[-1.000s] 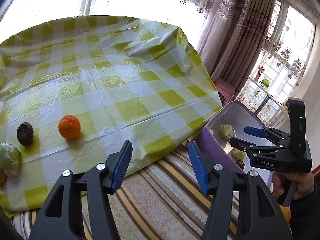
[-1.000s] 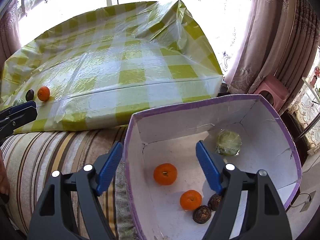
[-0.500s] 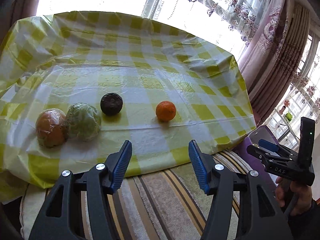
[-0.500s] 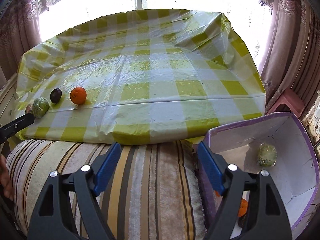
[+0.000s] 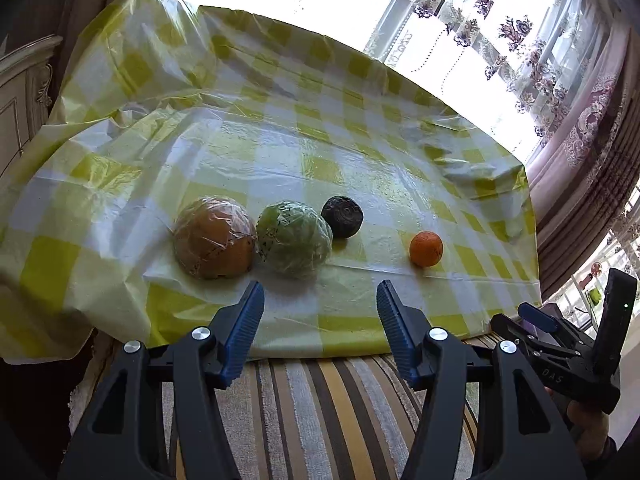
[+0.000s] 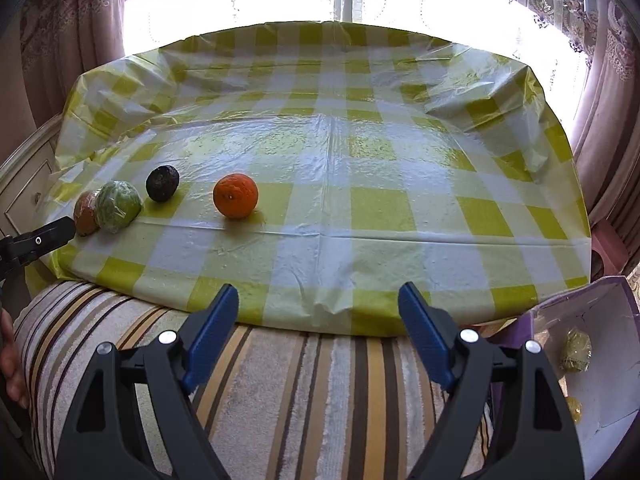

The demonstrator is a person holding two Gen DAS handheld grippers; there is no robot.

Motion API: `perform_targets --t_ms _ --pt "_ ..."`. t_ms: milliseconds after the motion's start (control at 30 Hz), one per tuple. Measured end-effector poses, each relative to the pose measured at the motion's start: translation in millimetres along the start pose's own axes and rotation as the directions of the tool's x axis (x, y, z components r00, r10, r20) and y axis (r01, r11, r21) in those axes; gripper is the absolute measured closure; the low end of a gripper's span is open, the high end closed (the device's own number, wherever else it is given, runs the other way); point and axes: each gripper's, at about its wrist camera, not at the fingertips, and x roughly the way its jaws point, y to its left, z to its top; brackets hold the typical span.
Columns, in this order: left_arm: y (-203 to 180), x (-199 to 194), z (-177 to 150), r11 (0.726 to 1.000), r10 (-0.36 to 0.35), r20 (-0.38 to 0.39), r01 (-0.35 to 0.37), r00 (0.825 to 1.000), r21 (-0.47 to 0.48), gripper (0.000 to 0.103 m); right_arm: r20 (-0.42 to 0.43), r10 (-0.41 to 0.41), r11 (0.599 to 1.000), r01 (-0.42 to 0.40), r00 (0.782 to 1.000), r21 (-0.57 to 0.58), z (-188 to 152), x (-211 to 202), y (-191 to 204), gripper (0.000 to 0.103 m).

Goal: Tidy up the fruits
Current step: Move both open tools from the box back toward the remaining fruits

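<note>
Several fruits lie in a row on the yellow-checked plastic cloth (image 5: 320, 160): a wrapped brown-orange fruit (image 5: 214, 238), a wrapped green fruit (image 5: 294, 240), a dark round fruit (image 5: 342, 216) and an orange (image 5: 426, 249). My left gripper (image 5: 320, 316) stands open and empty just short of the green fruit. In the right wrist view the orange (image 6: 235, 195) sits ahead and to the left of my right gripper (image 6: 318, 320), whose jaws are opening with nothing between them. The right gripper (image 5: 536, 320) also shows at the left view's right edge.
A striped cushion (image 6: 300, 392) runs under both grippers in front of the cloth. A purple-edged white box (image 6: 592, 360) with wrapped yellowish fruit (image 6: 576, 351) stands low at the right. Curtains and bright windows lie behind; a pale cabinet (image 5: 20, 96) stands at the left.
Both grippers have swung left, away from the box toward the row of fruit. The fruits now sit near the left gripper's fingers. The right gripper's jaws stand wider.
</note>
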Motion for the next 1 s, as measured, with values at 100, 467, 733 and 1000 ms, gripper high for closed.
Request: perform_targets --t_ms 100,467,733,1000 --pt "7.3 5.0 1.5 1.000 0.012 -0.013 -0.012 1.000 -0.029 0.047 -0.005 0.009 1.000 -0.010 1.000 -0.008 6.5 9.4 8.5 0.021" --pt "-0.5 23.2 10.1 0.999 0.037 -0.057 -0.036 0.998 0.017 0.047 0.006 0.039 0.998 -0.039 0.999 -0.042 33.2 37.5 34.8 0.021" --pt "0.4 40.1 19.1 0.999 0.048 -0.081 -0.046 0.996 0.018 0.047 -0.016 0.062 0.997 -0.063 0.998 -0.046 44.6 55.7 43.9 0.021" --pt "-13.5 51.6 26.6 0.988 0.127 -0.074 -0.120 0.989 0.095 0.042 -0.024 0.078 0.996 -0.079 0.997 -0.036 52.6 69.5 45.9 0.021"
